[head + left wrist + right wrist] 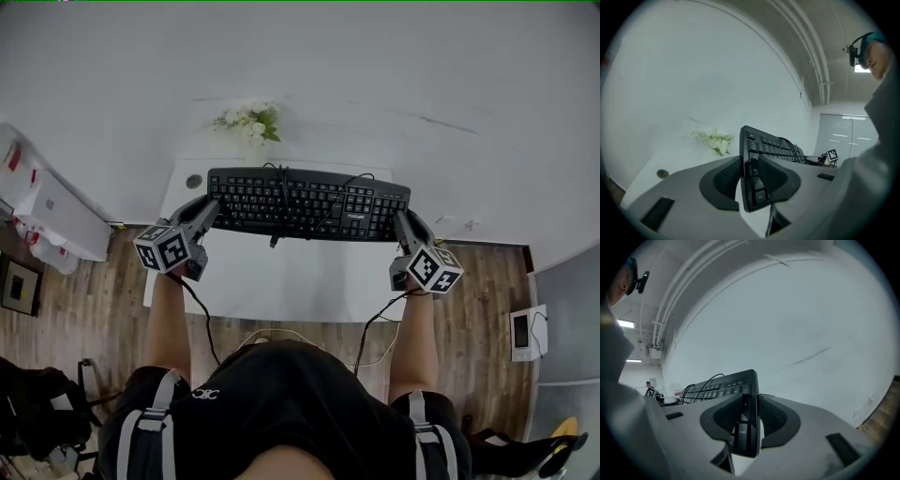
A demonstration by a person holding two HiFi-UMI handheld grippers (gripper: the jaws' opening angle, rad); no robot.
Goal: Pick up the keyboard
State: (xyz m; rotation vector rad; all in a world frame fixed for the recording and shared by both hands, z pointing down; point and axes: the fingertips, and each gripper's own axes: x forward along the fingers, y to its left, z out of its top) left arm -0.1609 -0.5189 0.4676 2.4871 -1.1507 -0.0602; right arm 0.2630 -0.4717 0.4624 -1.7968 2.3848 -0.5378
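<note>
A black keyboard hangs in the air above the white table, held level by both ends, its cable draped over the keys. My left gripper is shut on the keyboard's left end. At the other side, my right gripper is shut on the right end, near the Enter key. In each gripper view the dark pads press on both faces of the keyboard's edge.
A small bunch of white flowers stands at the table's back edge by the white wall. A round cable hole is at the table's back left. White boxes lie on the wooden floor to the left.
</note>
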